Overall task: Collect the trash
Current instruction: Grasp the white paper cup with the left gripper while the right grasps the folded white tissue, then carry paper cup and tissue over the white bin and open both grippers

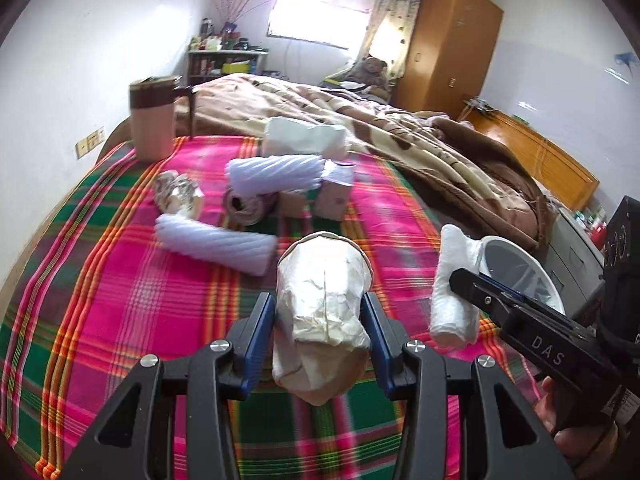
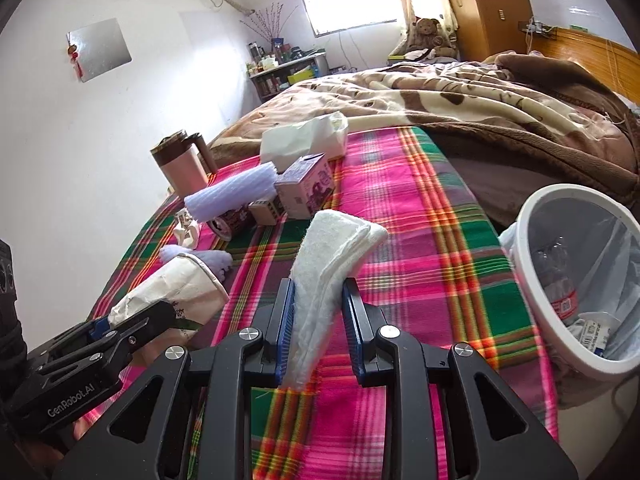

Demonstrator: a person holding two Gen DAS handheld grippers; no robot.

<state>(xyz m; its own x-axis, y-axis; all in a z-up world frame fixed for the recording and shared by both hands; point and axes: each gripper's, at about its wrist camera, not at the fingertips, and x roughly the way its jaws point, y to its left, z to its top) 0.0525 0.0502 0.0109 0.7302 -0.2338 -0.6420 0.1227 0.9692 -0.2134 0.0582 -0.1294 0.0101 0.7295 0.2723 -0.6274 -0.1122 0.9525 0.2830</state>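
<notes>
The left gripper (image 1: 320, 340) clamps a crumpled paper cup (image 1: 324, 300) between its blue pads, and the right gripper (image 2: 318, 332) is closed on a folded white cloth (image 2: 328, 280), thin enough that the jaws stand nearly together. Both loads hang above the plaid sheet (image 2: 420, 260). The bin (image 2: 532, 280), already lined and holding a bottle, stands just off the bed edge on the right. The cup looks the riskier load: it is crushed and soft, so it could buckle further and slide out on the way over. The cloth is held near one end, and its free end could catch the bin's rim and drape outside. More trash waits on the sheet: two foam sleeves (image 1: 276, 174), a can (image 1: 244, 208) and small cartons (image 2: 306, 188).
</notes>
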